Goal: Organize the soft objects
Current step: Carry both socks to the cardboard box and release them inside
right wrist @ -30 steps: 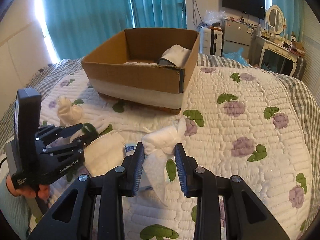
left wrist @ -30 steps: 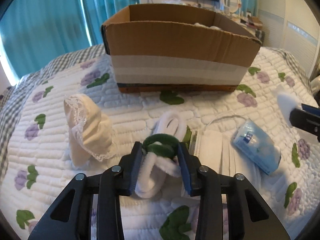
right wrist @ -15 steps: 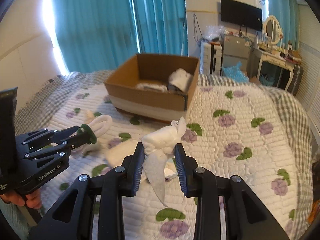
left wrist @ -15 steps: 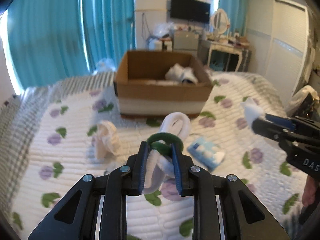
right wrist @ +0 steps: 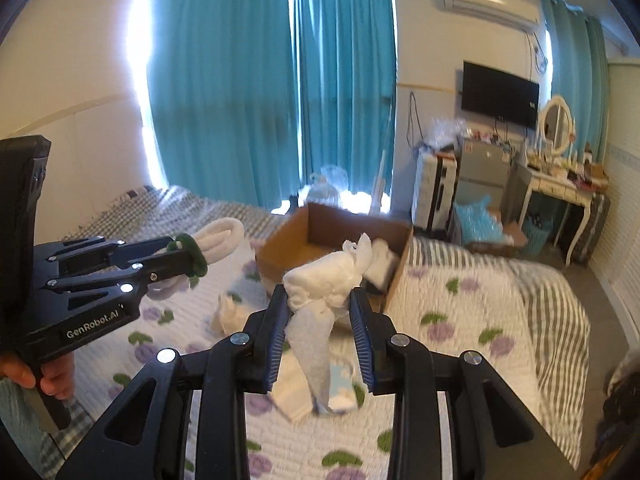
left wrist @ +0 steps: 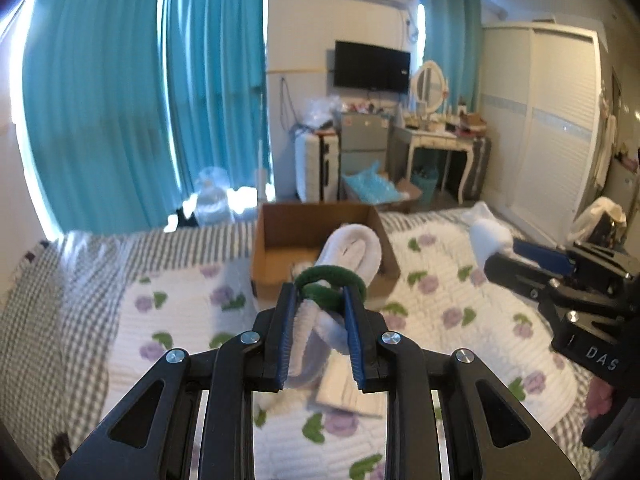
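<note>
The left gripper (left wrist: 320,304) has its jaws drawn close together and clamped on a white fuzzy loop (left wrist: 352,252) bound with a green fuzzy band (left wrist: 330,276); the blue pads press on the bundle from both sides, and the white loop sticks out past the fingertips while its lower end hangs below them. The right gripper (right wrist: 320,308) has its jaws narrowly parted and pinched on a knotted white cloth bundle (right wrist: 328,280), whose loose tail droops down between the fingers.

Both bundles are held in the air above the bed (left wrist: 180,320), which is covered by a white quilt printed with purple flowers and green leaves. Ahead of both grippers, toward the far end of the bed, sits an open cardboard box (right wrist: 304,232) with some white soft items already lying inside. On the quilt below the grippers lie a folded white piece (left wrist: 340,388) and a small cream cloth item (right wrist: 230,312); a pale blue item beneath the right gripper is too blurred to identify.

In the right wrist view, a hand (right wrist: 44,376) grips the left gripper's handle at the left edge. Teal curtains (left wrist: 140,100) hang behind the bed.
</note>
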The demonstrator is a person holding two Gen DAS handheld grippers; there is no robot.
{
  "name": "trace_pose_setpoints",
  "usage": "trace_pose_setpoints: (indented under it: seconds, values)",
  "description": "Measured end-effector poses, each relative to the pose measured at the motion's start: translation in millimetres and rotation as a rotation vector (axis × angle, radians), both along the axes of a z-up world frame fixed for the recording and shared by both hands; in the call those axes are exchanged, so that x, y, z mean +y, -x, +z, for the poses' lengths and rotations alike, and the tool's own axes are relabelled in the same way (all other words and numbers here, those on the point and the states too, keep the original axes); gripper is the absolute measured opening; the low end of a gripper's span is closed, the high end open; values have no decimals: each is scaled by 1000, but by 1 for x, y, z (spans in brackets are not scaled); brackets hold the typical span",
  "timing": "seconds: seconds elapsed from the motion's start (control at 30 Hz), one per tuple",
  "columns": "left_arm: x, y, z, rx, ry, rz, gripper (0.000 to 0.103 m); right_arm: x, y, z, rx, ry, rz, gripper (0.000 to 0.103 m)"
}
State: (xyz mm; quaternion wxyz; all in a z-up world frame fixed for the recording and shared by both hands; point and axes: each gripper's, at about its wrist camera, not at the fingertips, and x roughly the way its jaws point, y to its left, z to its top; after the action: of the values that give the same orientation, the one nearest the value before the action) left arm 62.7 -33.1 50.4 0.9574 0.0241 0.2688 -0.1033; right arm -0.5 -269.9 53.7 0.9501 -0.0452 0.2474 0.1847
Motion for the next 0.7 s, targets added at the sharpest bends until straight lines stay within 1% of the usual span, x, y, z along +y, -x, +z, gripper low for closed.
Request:
trace_pose_setpoints:
  seconds: [0.07, 0.17, 0.3, 0.33, 0.37, 0.4, 0.47, 0.53, 0.6, 0.7]
  values:
    - [-1, -12, 7, -19, -14, 1, 23, 1, -8, 12, -23, -7, 9, 30]
    - [3, -38, 18, -27, -15, 6, 23, 4, -33, 30, -46, -11, 16, 30]
    - [3, -77, 24, -35, -31, 21, 23, 13, -89, 48, -49, 19, 25, 30]
    - [2, -91, 22, -36, -42, 28, 23, 16, -108, 52, -47, 21, 29, 30]
    - [0, -106, 19, -31, -53, 33, 23, 17, -118, 54, -47, 22, 32, 30]
    - [-2, -112, 15, -27, -61, 33, 23, 21, -135, 55, -45, 26, 39, 30]
    - [-7, -139, 0, -13, -78, 27, 23, 26, -159, 52, -33, 29, 49, 30]
    - [-14, -158, -16, 10, -88, 23, 23, 33, -186, 40, -21, 41, 47, 30]
    - [-16, -174, -32, 33, -90, 21, 23, 39, -212, 21, 12, 51, 48, 30]
    - [-19, -200, -67, 78, -102, 17, 23, 46, -241, -13, 57, 80, 51, 30]
